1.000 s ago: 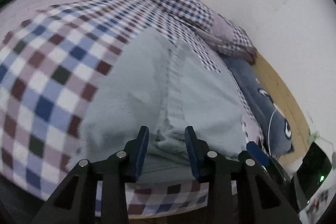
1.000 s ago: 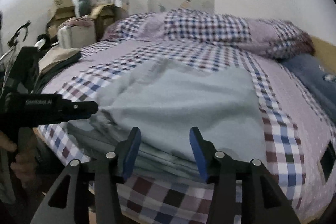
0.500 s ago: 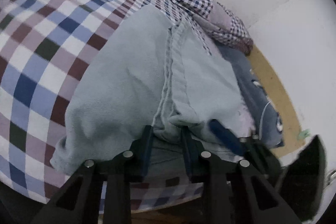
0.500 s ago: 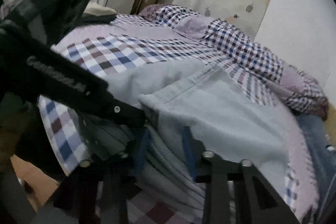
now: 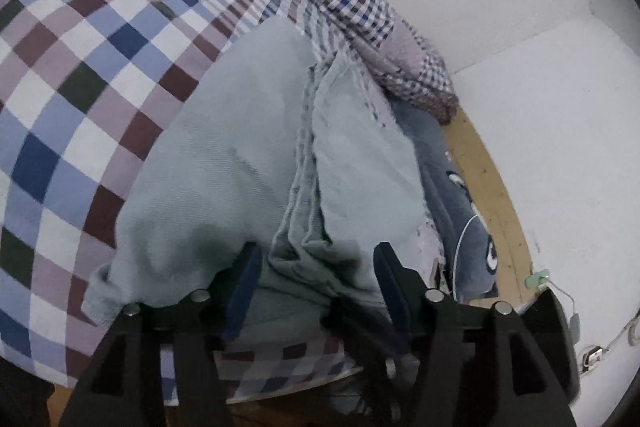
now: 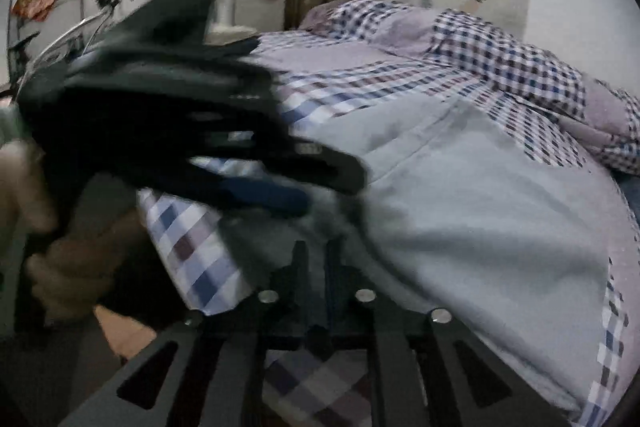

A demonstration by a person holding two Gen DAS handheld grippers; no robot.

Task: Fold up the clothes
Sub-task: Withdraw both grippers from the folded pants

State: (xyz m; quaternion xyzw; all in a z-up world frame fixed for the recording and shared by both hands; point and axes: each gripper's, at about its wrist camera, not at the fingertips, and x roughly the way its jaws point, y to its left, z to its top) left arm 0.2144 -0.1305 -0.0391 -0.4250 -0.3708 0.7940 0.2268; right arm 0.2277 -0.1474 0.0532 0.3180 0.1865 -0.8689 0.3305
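Two tongs are engaged at the near edge of the pale grey-green garment [image 5: 248,167], which lies partly folded on the checked bed cover [image 5: 80,75]. Further folds are judged outstanding. The left tongs [image 5: 316,267] are spread wide around a bunched seam, having been nearly closed half a second earlier. The right tongs [image 6: 316,263] are pinched narrow on the fabric edge.

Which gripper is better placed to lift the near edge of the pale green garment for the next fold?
Right. The right gripper is shut on the garment's near edge. The left gripper is open, straddling the bunched seam without gripping it.
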